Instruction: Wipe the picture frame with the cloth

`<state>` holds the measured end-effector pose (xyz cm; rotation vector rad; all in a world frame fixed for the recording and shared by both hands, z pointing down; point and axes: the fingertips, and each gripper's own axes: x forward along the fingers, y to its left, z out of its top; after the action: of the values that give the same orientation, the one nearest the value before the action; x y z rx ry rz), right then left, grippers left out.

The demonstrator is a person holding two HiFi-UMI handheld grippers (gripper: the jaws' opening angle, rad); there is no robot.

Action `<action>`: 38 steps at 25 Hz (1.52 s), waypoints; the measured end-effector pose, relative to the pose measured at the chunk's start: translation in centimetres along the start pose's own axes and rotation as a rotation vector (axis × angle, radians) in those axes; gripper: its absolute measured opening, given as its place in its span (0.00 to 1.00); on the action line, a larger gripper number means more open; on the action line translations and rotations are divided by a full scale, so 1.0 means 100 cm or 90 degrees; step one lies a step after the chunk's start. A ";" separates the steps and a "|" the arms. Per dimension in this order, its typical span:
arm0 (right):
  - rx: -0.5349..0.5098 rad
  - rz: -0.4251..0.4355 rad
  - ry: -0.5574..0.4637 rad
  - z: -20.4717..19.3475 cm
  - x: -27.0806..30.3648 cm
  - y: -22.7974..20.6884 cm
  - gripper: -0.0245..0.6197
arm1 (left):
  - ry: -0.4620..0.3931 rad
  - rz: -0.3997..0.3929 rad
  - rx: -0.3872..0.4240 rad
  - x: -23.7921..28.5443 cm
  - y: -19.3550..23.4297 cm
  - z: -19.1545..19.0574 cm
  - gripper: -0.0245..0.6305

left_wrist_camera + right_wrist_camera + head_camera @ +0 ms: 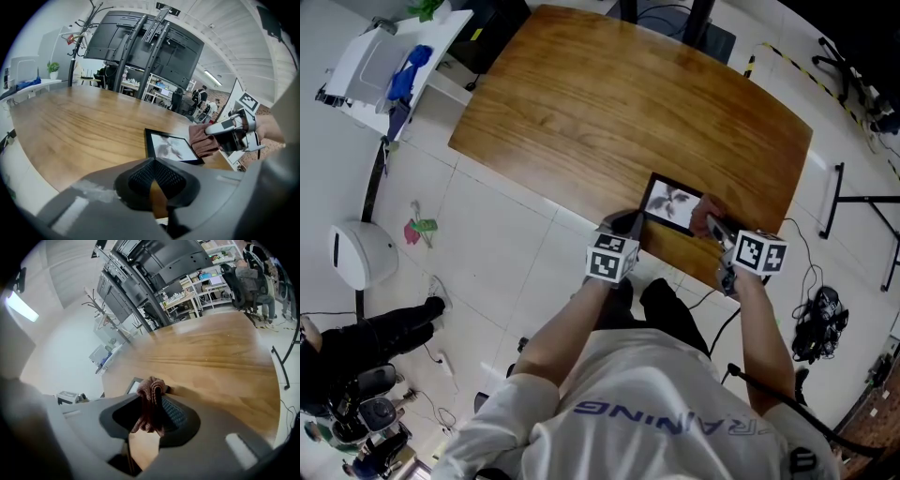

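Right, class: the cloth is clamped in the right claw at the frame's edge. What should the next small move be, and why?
Probably drag the right claw sideways so the cloth sweeps across the frame. The cloth covers only the frame's right edge and the rest lies uncovered. The left claw, shut and empty, sits by the near corner.

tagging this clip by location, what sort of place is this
Likely a lab or office workroom: a big wooden table, large dark screens on stands, and an office chair by cluttered desks.
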<state>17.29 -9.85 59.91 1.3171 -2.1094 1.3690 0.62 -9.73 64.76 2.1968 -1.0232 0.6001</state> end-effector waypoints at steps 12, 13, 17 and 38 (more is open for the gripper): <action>-0.071 0.111 0.037 0.000 0.064 0.088 0.22 | -0.009 -0.025 -0.045 0.000 -0.002 0.000 0.04; -0.077 0.109 0.040 -0.001 0.067 0.089 0.22 | -0.008 -0.027 -0.046 0.000 -0.002 0.000 0.04; -0.083 0.112 0.050 -0.004 0.079 0.090 0.22 | -0.010 -0.034 -0.052 0.000 -0.002 0.000 0.04; -0.162 0.032 0.062 -0.020 0.053 0.057 0.22 | -0.015 -0.025 -0.049 0.000 0.002 0.001 0.04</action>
<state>9.35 -10.28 61.16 1.0829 -2.1778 1.1133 0.47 -9.86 64.76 2.1557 -0.9959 0.5100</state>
